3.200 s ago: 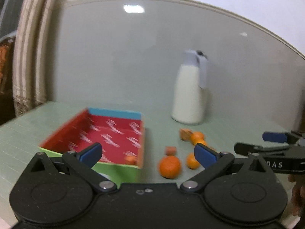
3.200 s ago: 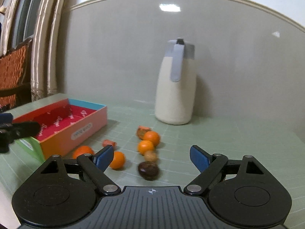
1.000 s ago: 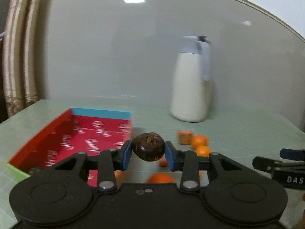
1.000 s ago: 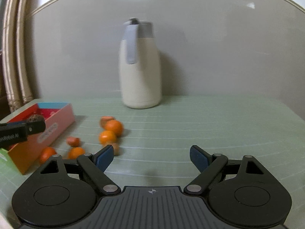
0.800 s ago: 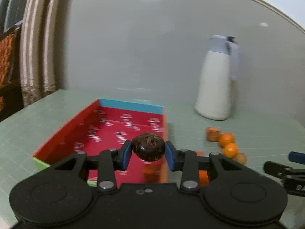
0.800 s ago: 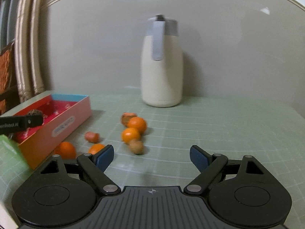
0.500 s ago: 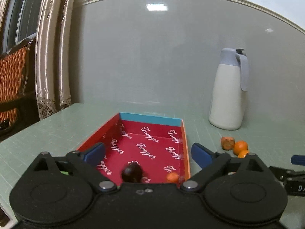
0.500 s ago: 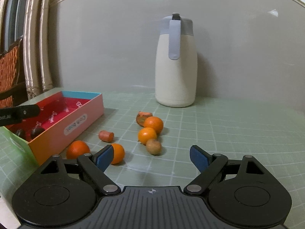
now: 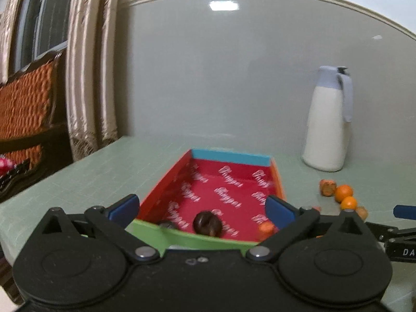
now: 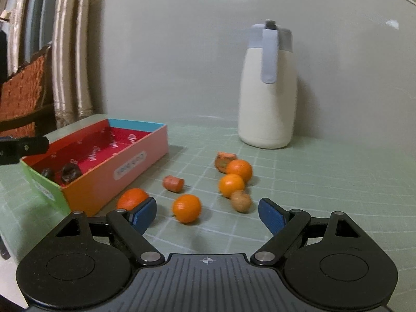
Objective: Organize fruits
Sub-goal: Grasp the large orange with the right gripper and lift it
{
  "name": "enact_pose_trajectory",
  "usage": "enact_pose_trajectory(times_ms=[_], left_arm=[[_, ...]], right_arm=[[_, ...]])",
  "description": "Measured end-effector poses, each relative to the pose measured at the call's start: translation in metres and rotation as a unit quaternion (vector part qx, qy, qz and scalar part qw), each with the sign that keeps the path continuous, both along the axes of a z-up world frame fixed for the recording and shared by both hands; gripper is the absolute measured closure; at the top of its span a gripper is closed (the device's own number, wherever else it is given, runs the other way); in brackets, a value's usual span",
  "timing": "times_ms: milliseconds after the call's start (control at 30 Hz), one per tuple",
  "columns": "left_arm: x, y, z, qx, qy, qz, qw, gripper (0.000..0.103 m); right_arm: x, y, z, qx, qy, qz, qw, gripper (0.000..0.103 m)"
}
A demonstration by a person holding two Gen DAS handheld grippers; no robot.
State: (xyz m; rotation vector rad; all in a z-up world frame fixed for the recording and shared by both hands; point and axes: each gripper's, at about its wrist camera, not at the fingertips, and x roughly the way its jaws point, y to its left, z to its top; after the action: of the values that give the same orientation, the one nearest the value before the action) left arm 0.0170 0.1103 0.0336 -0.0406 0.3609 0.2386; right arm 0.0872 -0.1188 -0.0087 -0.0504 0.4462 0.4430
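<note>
The left gripper [image 9: 201, 208] hangs above the near end of the red-lined box [image 9: 166, 184], jaws spread wide and holding nothing. A dark brown fruit [image 9: 207, 224] lies on the box floor by the near green wall, with a smaller dark one [image 9: 168, 225] to its left and a small orange piece [image 9: 265, 227] in the near right corner. The right gripper [image 10: 207, 213] is also spread and empty, low over the green mat [image 10: 325, 182]. Just ahead of it lies a tangerine [image 10: 187, 208]; another tangerine [image 10: 132, 198] sits beside the box's side wall. Farther off, two tangerines [image 10: 235, 176], a tan nut-like fruit [image 10: 240, 201] and a brownish fruit [image 10: 223, 160] cluster together. A white jug [image 10: 267, 91] stands at the far wall.
</note>
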Motion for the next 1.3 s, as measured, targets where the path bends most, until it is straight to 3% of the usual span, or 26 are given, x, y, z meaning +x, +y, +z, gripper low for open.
enact_pose_trajectory(times_ms=[100,267,500,667,1100,1300], left_arm=[[0.004,0.01,-0.005,-0.016,0.012,0.01,0.9998,0.006],[0.004,0.024,-0.007,-0.032,0.019,0.021,0.9991,0.006],[-0.004,0.04,-0.006,-0.035,0.019,0.033,0.9986,0.006],[-0.006,0.051,-0.006,-0.06,0.021,0.044,0.997,0.006],[-0.006,0.053,-0.006,-0.075,0.025,0.033,0.9963,0.006],[-0.01,0.058,-0.004,-0.08,0.019,0.037,0.9959,0.006]], right_arm=[[-0.002,0.011,-0.001,-0.004,-0.005,0.014,1.0,0.019],[-0.001,0.029,-0.005,-0.009,0.007,0.043,0.999,0.044],[0.003,0.051,-0.008,-0.002,0.01,0.07,0.998,0.046],[0.007,0.062,-0.011,-0.004,0.017,0.074,0.997,0.049],[0.021,0.071,-0.014,-0.01,0.061,0.081,0.995,0.064],[0.005,0.074,0.008,-0.002,0.016,0.076,0.997,0.064]])
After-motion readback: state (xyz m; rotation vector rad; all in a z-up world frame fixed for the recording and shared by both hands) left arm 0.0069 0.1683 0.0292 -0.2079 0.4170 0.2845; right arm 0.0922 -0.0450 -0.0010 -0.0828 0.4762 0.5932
